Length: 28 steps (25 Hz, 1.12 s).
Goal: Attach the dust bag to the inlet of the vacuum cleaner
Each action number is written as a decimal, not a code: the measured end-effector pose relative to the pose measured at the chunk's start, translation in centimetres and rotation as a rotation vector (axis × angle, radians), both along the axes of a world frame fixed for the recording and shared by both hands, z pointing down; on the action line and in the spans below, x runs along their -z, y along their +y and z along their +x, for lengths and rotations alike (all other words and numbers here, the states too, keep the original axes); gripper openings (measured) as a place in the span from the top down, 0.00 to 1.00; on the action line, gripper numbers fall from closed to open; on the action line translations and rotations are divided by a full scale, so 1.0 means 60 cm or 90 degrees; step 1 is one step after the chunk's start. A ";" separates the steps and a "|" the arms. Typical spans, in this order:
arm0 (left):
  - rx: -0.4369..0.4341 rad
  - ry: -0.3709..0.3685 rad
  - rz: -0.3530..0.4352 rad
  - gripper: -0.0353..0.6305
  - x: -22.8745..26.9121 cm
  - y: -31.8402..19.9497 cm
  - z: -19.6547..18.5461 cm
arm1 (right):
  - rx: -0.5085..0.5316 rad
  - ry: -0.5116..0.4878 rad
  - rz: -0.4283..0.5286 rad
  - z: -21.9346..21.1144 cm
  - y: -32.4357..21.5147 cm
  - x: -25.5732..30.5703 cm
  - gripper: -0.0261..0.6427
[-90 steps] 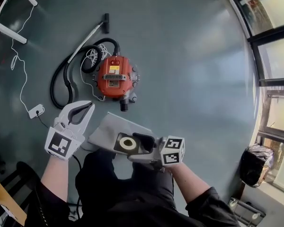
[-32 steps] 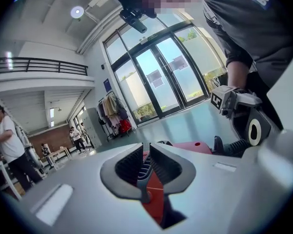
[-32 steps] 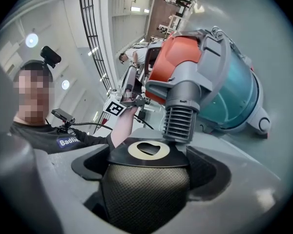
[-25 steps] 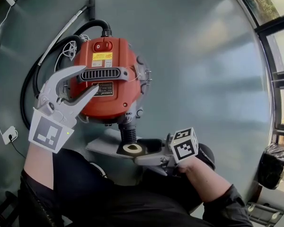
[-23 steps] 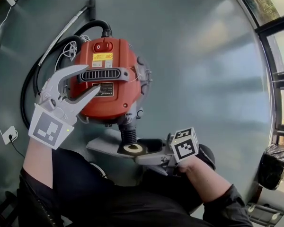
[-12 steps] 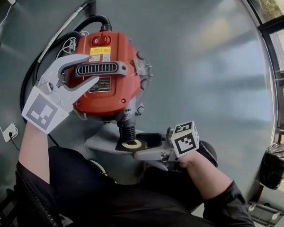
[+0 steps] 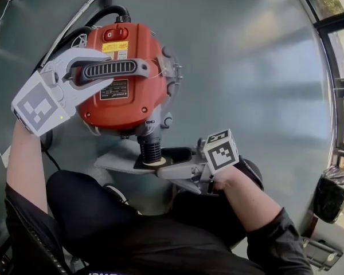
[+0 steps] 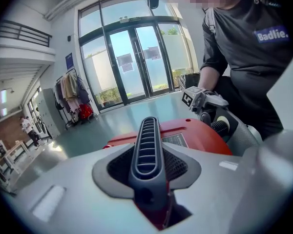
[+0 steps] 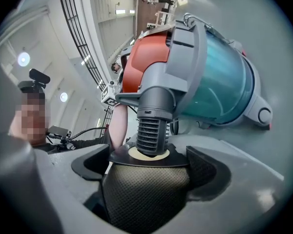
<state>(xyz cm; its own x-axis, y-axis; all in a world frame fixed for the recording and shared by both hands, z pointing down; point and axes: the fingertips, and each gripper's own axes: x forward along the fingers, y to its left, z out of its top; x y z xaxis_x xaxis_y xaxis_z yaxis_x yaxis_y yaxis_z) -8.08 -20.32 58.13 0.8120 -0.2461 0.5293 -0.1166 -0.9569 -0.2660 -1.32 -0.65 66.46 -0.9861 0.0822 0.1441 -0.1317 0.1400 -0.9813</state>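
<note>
Dust bag (image 7: 116, 160) sits low centre in the head view, in front of the person's knees, grey body lying out to the left, dark collar (image 7: 160, 166) with pale ring at its right end. Right gripper (image 7: 171, 164) clamps the bag just behind the collar, jaws wide round it. In the right gripper view mesh fabric (image 9: 146, 194) fills the gap between the pads and the collar (image 9: 149, 159) lies flat across the top. Ribbed grey inlet (image 7: 149, 150) of the vacuum (image 7: 126, 93) points down into the ring. In the right gripper view the inlet (image 9: 154, 130) tip sits inside the pale ring; how far in, can't tell. Vacuum is red on top, with a teal underside (image 9: 219, 87) showing in the right gripper view, tilted with the inlet end toward the bag. Left gripper (image 7: 103, 71) is on the vacuum's black ribbed handle (image 7: 112, 69). Its jaws have just been closing, and in the left gripper view the handle (image 8: 146, 150) runs straight between the pads, both against its sides. Black hose (image 7: 106, 13) curls behind the vacuum at top left. Grey-green floor (image 7: 246, 67) all round, windows (image 7: 339, 24) at the right edge, dark bin bag (image 7: 332, 196) lower right. Left gripper view also shows glass doors (image 8: 136, 57) and a clothes rack (image 8: 71, 89) far back.
</note>
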 end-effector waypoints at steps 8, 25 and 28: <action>0.011 0.040 0.003 0.72 0.000 -0.003 0.003 | -0.011 -0.024 -0.028 -0.008 -0.007 -0.001 0.25; 0.030 0.054 0.028 0.72 0.003 -0.006 0.005 | -0.057 -0.040 -0.073 -0.010 -0.020 -0.010 0.25; 0.028 0.053 0.033 0.73 0.004 -0.005 0.005 | -0.061 -0.045 -0.073 -0.022 -0.023 -0.009 0.25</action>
